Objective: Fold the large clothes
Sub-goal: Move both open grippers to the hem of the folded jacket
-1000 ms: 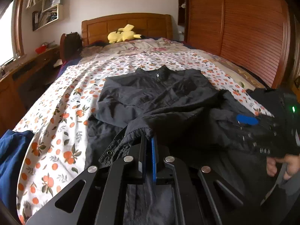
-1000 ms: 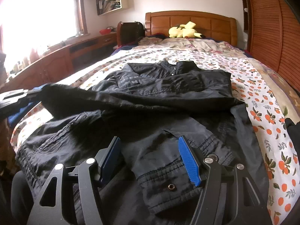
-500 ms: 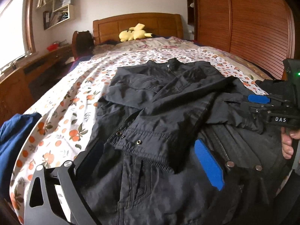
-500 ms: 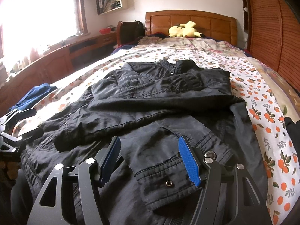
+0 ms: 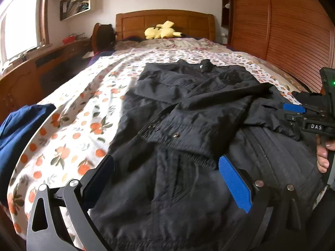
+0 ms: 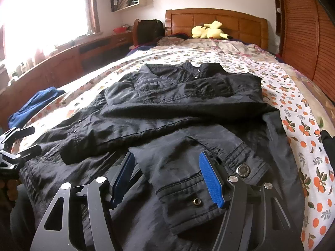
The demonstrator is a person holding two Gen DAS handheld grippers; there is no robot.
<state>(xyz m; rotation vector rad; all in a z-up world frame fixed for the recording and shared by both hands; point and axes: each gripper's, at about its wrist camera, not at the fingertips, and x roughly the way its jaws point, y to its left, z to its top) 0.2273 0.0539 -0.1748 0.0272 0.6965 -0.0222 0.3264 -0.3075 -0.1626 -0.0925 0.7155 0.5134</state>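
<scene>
A black jacket [image 5: 188, 108] lies flat on the bed, collar toward the headboard, and it shows in the right wrist view too [image 6: 188, 96]. Both sleeves are folded across its front. My left gripper [image 5: 167, 179] is open and empty, just above the jacket's lower left part, near the left sleeve cuff [image 5: 173, 138]. My right gripper [image 6: 167, 179] is open and empty over the right sleeve cuff [image 6: 199, 188]. The right gripper also shows at the right edge of the left wrist view [image 5: 309, 117]. The left gripper shows at the left edge of the right wrist view [image 6: 16, 146].
The bed has a floral orange-print sheet [image 5: 73, 125]. A blue garment [image 5: 18, 129] lies at the bed's left edge. A yellow plush toy [image 5: 161, 32] sits by the wooden headboard. A wooden wardrobe [image 5: 282, 31] stands to the right, a wooden desk [image 6: 62, 62] to the left.
My left gripper carried the left sleeve across the jacket, opened and let it go, then drew back a little. The right gripper stayed open over the right cuff.
</scene>
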